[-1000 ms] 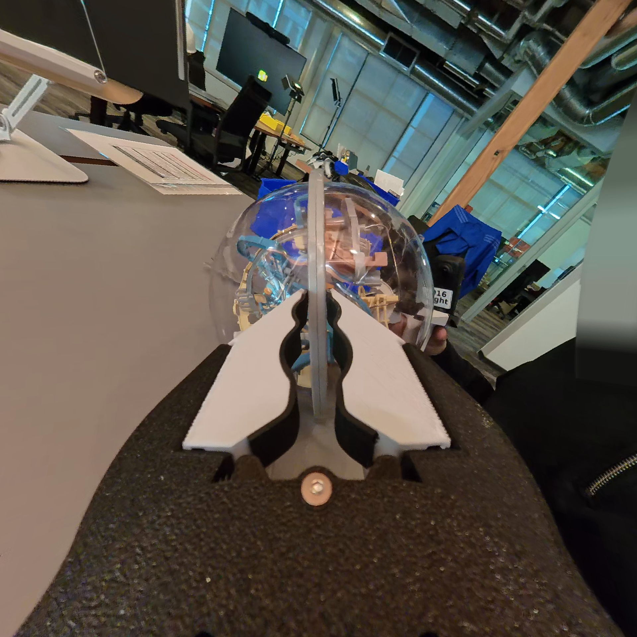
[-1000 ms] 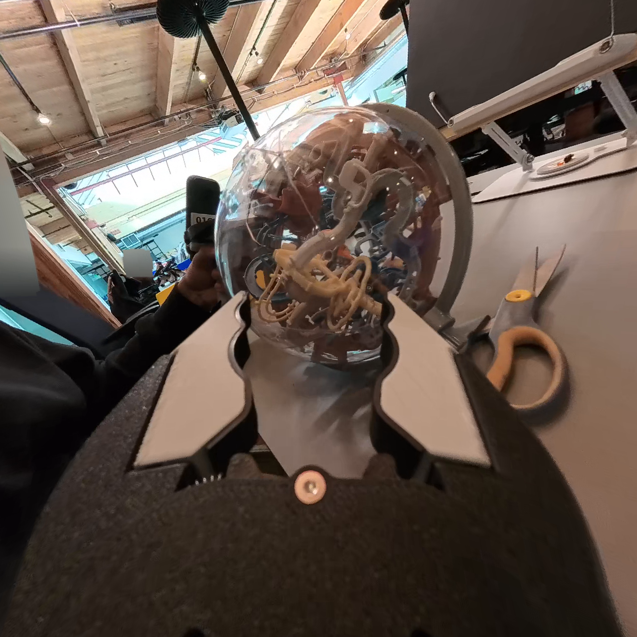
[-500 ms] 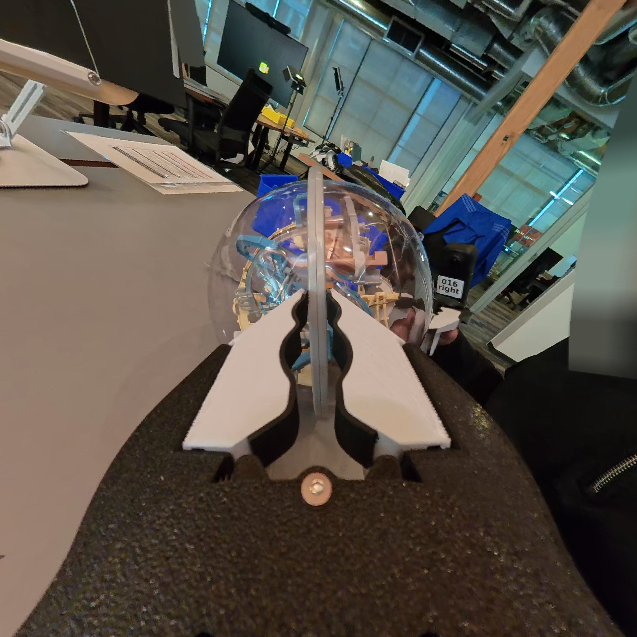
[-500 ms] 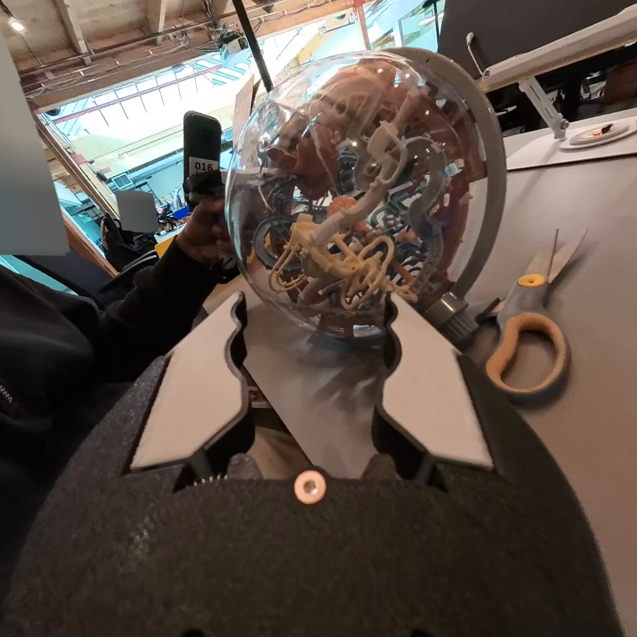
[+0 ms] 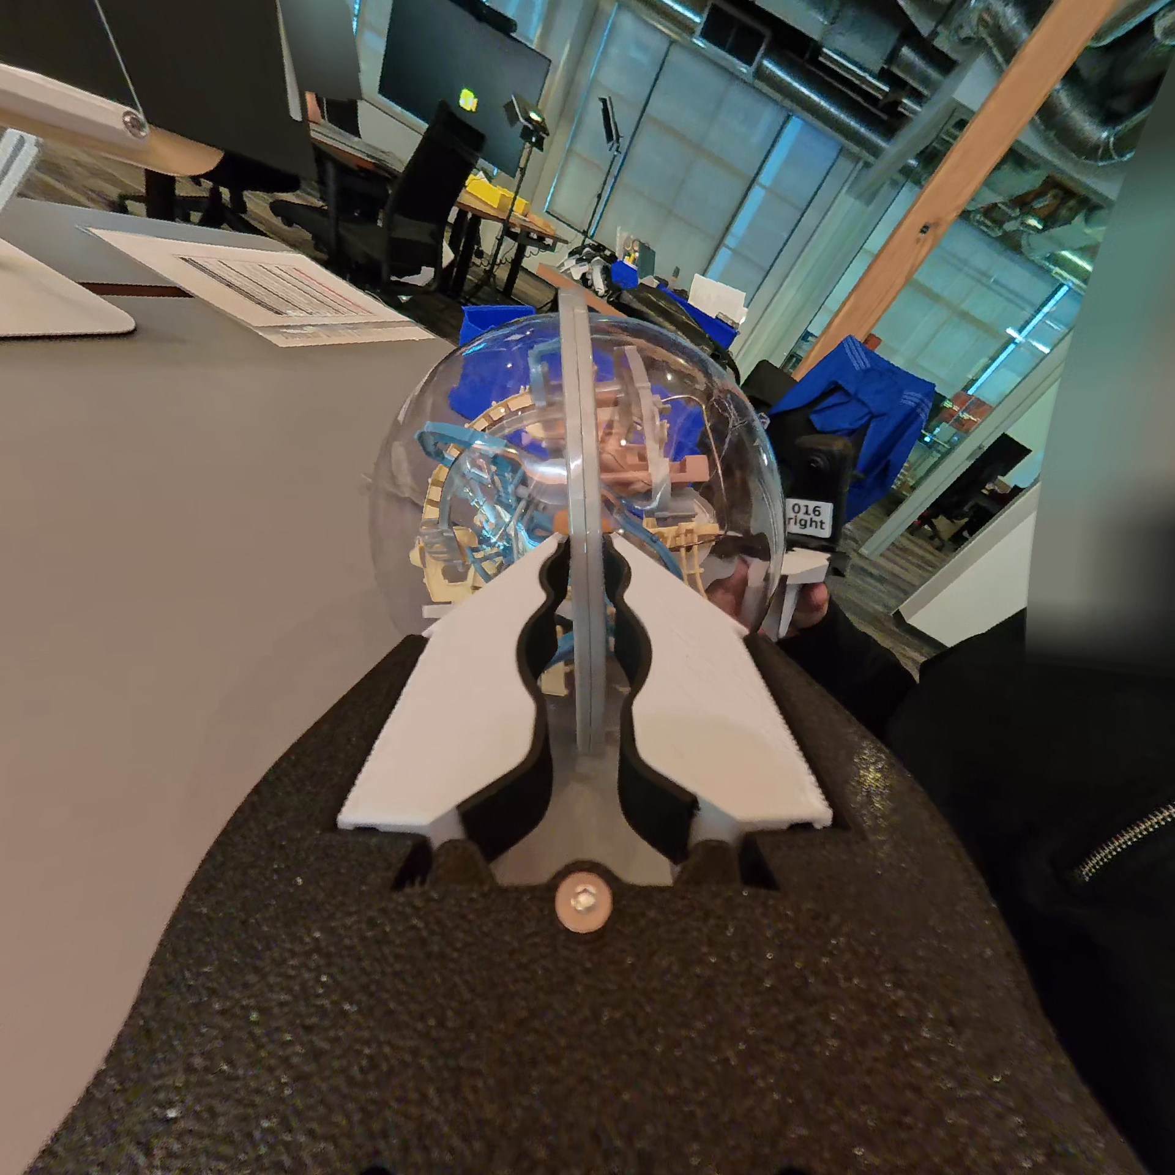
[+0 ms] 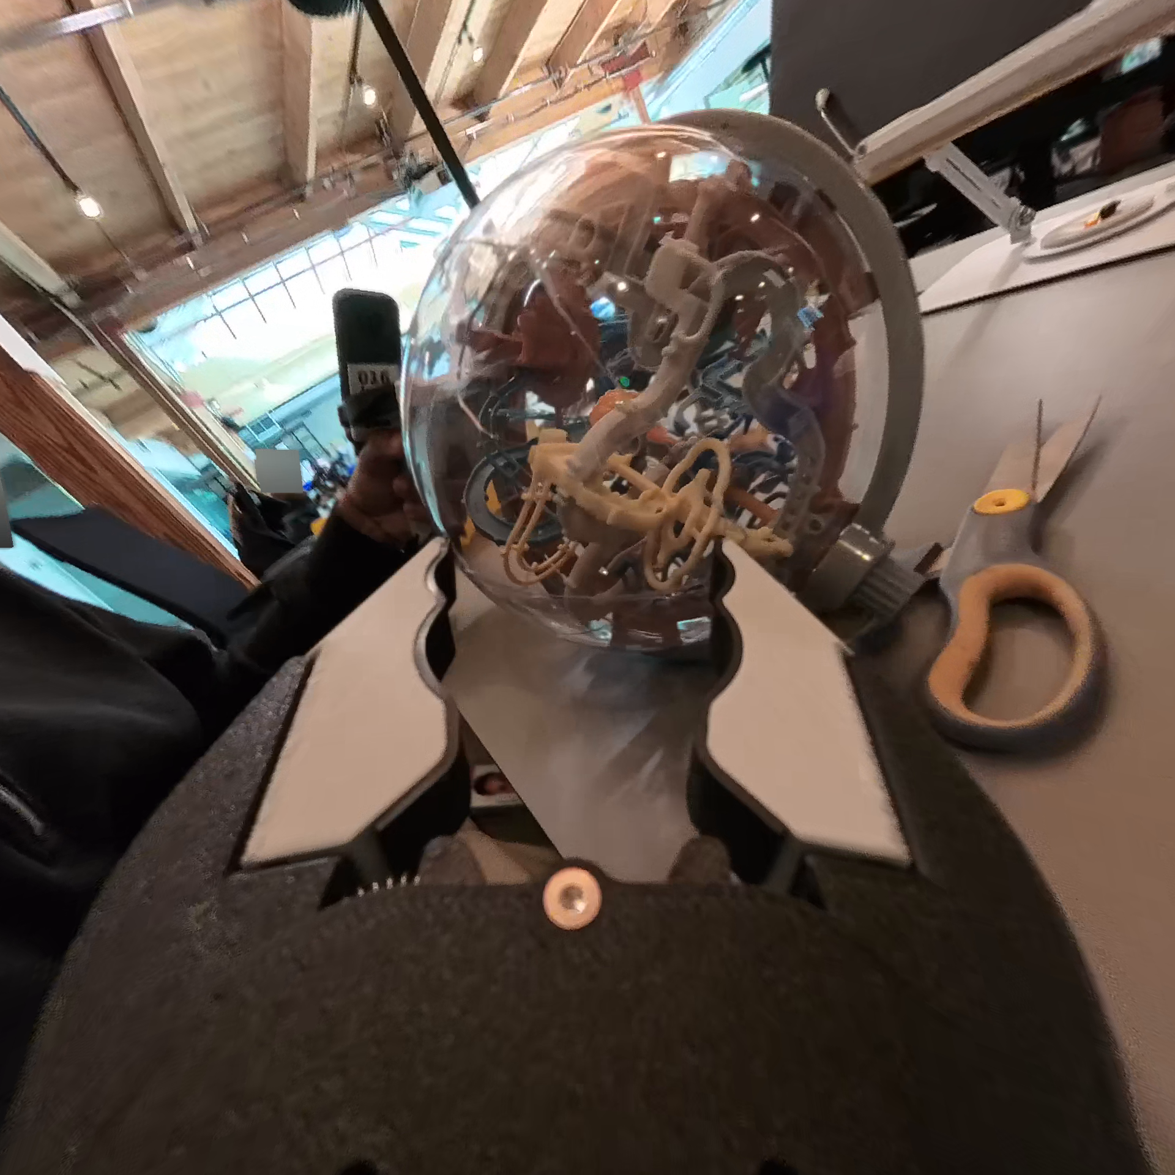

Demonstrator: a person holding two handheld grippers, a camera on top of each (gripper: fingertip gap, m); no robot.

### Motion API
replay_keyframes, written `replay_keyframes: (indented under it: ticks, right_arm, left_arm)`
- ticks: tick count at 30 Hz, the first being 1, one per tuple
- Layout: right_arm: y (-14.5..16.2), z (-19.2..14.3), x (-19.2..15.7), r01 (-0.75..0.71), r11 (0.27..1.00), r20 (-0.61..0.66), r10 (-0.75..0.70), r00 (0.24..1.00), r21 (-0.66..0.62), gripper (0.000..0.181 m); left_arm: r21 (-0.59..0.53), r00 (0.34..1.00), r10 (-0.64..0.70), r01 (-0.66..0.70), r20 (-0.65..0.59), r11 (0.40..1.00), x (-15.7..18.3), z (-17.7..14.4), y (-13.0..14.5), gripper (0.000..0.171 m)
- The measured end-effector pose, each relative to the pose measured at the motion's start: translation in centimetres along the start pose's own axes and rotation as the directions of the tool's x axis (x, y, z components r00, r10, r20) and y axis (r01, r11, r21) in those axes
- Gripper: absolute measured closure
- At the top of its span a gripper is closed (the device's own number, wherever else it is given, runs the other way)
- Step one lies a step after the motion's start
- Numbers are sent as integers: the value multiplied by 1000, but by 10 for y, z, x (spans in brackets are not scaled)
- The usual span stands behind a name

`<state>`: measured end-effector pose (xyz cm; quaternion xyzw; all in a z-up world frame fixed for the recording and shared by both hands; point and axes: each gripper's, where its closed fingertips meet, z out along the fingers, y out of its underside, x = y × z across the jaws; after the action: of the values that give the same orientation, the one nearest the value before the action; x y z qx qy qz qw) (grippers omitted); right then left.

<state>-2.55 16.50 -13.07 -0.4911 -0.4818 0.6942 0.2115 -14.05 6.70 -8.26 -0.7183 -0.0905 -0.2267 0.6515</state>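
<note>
A clear plastic maze ball (image 5: 483, 458) with coloured tracks inside has a grey ring (image 5: 582, 445) around it. My left gripper (image 5: 588, 547) is shut on that ring, edge-on between its white fingers. In the right wrist view the ball (image 6: 636, 381) fills the middle, with the ring (image 6: 890, 356) on its right side. My right gripper (image 6: 585, 553) is open, with its fingertips on either side of the ball's lower part. Contact cannot be told. The ball is low over the grey table (image 6: 1049, 826). The right gripper's black body (image 5: 810, 483) shows behind the ball.
Grey and tan scissors (image 6: 1011, 610) lie on the table just right of the ball. A printed sheet (image 5: 273, 292) and a white monitor base (image 5: 51, 305) lie at the far left. A person's dark sleeve (image 6: 127, 667) is at the left. Office desks and chairs stand beyond.
The right gripper has come closer to the ball, which now sits between its fingertips. It shows further out from behind the ball in the left wrist view. The left gripper keeps its hold.
</note>
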Motion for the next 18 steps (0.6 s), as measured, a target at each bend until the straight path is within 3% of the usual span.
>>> replay_keyframes:
  ticks: [3, 13, 15, 18]
  right_arm:
    - [-1, 3, 4, -97, 995, 11, 96, 995, 32, 102]
    - [2, 7, 1, -134, 991, 0, 134, 991, 15, 98]
    - [2, 7, 9, -149, 989, -37, 150, 988, 23, 114]
    - [-3, 8, 13, -202, 977, -10, 203, 979, 64, 117]
  left_arm:
    - [9, 1000, -7, 7, -6, 1000, 0, 0, -1, 165]
    - [31, 1000, -16, 16, 3, 999, 0, 0, -3, 164]
    - [32, 1000, -13, 13, 4, 999, 0, 0, -3, 164]
    - [29, 1000, 3, -3, 23, 1000, -1, -1, -3, 164]
